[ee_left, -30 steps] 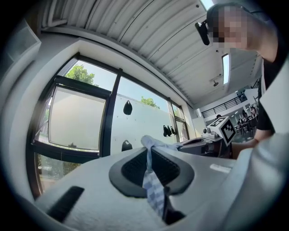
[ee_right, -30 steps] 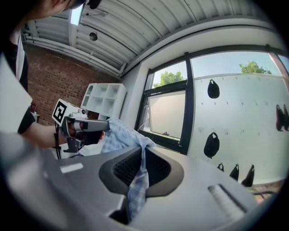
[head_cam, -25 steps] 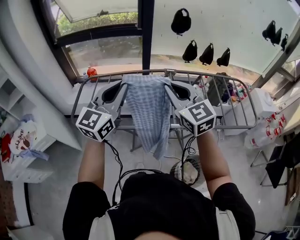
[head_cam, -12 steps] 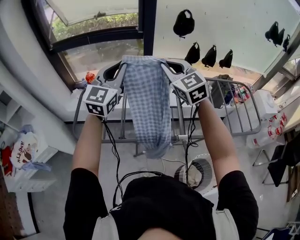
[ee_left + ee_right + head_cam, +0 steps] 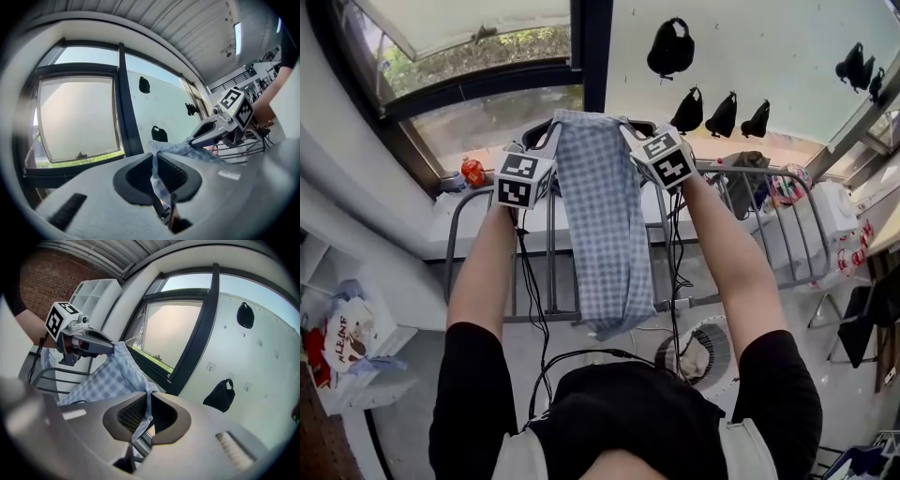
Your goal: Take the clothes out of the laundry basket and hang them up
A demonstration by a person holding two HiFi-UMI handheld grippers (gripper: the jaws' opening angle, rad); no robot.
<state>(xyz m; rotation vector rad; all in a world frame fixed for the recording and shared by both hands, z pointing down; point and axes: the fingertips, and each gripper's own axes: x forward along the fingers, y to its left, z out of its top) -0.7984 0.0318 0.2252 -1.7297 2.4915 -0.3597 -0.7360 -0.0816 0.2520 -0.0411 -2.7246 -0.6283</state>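
Blue-and-white checked fabric garment (image 5: 605,225) is hiding the jaw tips from the head view. The gripper views are showing left gripper (image 5: 157,176) and right gripper (image 5: 146,413) clenching its top corners, over a grey metal rack (image 5: 558,317).

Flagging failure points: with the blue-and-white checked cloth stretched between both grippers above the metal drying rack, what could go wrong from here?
1. The left gripper and right gripper each pinch only a thin fold of the blue-and-white checked cloth; a tug could pull it free.
2. Its lower end hangs near the grey metal drying rack's near rail and may snag or bunch.
3. The black cables dangling below the grippers could catch on the rack.
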